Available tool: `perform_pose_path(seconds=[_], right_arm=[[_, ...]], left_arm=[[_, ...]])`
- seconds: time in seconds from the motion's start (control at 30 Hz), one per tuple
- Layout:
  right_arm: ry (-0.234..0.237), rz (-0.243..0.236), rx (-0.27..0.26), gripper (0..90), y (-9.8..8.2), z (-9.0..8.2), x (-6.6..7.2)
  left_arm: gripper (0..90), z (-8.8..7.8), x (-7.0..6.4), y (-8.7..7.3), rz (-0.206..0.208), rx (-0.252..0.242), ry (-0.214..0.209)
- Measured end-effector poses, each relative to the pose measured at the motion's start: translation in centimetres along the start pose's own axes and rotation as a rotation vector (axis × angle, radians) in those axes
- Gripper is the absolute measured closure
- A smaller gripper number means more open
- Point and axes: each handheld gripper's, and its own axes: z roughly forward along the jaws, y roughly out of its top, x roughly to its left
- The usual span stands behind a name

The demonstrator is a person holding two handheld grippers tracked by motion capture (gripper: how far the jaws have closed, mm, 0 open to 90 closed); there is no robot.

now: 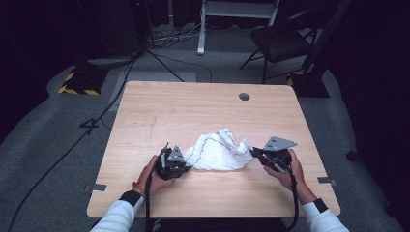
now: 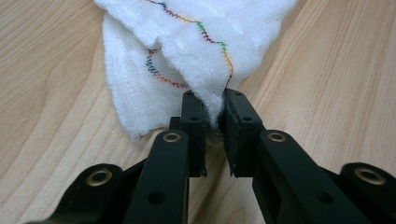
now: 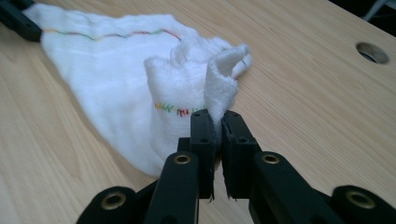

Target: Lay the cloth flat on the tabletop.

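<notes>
On the left side, the left gripper (image 1: 180, 163) sits low on the wooden table (image 1: 159, 116), held in the person's left hand (image 1: 153, 175), and its jaws are pinched narrow on a corner of the white cloth (image 1: 220, 151). From the left gripper view you can see the fabric squeezed right between the two black jaws, with the rest of the cloth (image 2: 187, 51) fanning out ahead of the tips, and a wavy rainbow-coloured stitch line (image 2: 212, 42) running along its hem straight down into the pinch. Moving across, the cloth lies bunched and rumpled on the table between the two grippers, stretched a bit from one to the other. Over on the right, the right gripper (image 1: 258, 154), in the person's right hand (image 1: 287, 175), has its jaws clamped tight on the opposite edge. In the right gripper view a folded flap of the cloth (image 3: 140, 88) stands up just above the tips. A round hole (image 1: 244, 96) in the tabletop sits well beyond both grippers, nearer the far edge.
</notes>
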Motion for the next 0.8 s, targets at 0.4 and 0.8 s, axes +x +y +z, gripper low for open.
perform_pose_path(seconds=[0.4,0.8], right_arm=[[-0.059,0.085,0.097,80.7,-3.5,-0.9,-2.1],[-0.123,0.124,0.104,65.3,-4.7,-1.8,-2.6]], left_arm=[[79.1,0.0,0.0,0.0,0.0,-0.001,0.001],[79.0,-0.2,0.2,-0.1,0.002,0.013,0.021]])
